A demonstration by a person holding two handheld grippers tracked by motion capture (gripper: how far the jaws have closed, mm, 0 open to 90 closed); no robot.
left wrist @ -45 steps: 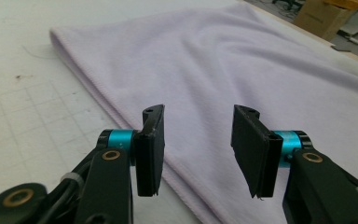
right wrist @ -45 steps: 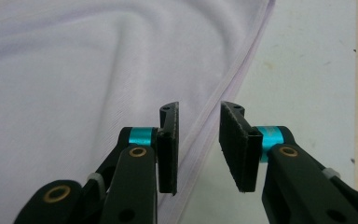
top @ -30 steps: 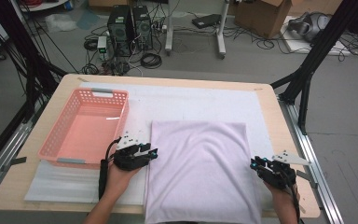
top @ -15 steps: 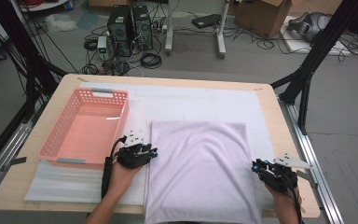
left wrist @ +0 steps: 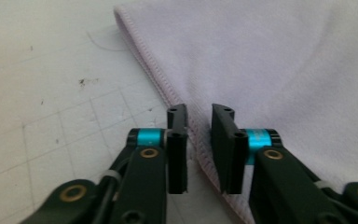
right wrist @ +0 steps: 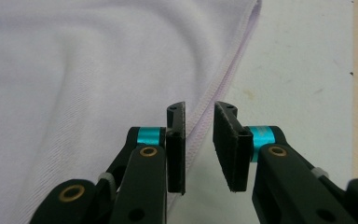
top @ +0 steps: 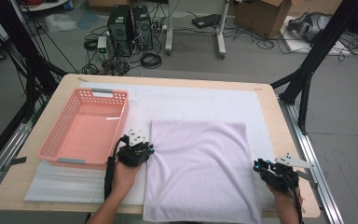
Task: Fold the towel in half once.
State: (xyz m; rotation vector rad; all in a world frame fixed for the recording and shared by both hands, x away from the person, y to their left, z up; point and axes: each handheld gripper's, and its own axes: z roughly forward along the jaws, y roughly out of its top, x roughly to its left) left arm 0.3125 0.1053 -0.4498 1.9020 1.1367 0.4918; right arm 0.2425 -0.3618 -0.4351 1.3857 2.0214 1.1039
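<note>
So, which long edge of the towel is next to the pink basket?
The towel's left edge, where the left gripper is; the basket lies beside it, while the right edge faces bare mat.

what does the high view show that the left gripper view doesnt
High view alone: the pink basket left of the towel, the right gripper at the towel's right edge, and both forearms.
Left gripper view alone: the stitched hem running between the left gripper's jaws, which have just been closing, a gap still between them.
Both: the lilac towel lying flat on the white mat.
</note>
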